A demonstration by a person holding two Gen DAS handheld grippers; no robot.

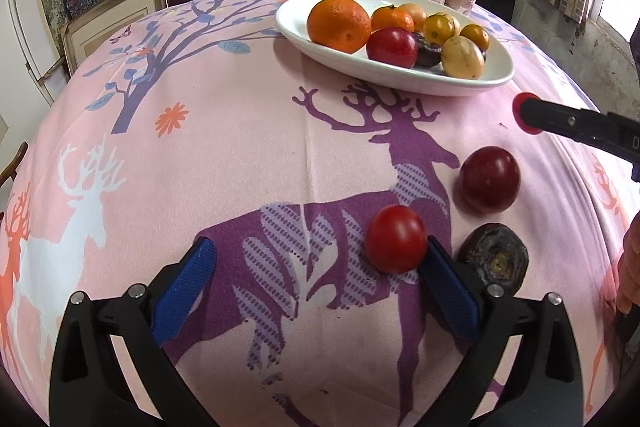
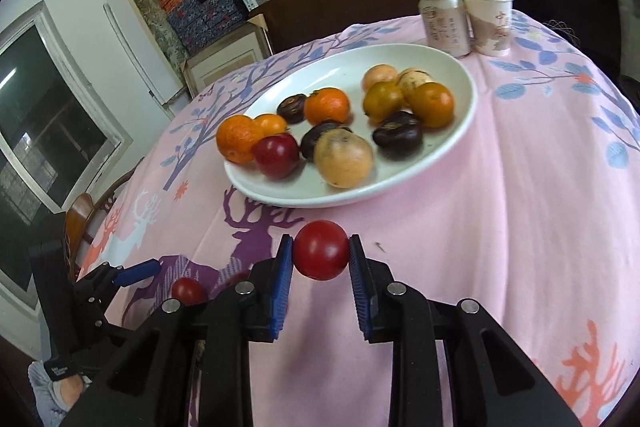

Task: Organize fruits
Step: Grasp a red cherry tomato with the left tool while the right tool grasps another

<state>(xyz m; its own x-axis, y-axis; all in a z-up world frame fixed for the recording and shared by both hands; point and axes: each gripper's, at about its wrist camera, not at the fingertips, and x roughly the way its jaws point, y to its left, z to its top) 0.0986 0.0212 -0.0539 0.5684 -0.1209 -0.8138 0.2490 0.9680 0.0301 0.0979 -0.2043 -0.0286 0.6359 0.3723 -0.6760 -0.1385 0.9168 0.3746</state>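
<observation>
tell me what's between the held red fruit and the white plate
Only bare pink tablecloth, seen in the right wrist view, lies between red fruit and plate.

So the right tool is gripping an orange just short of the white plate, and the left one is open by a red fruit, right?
Not quite: the right tool grips a red fruit, not an orange, as the right wrist view shows. It is just short of the white plate, and the left tool is open by another red fruit.
</observation>
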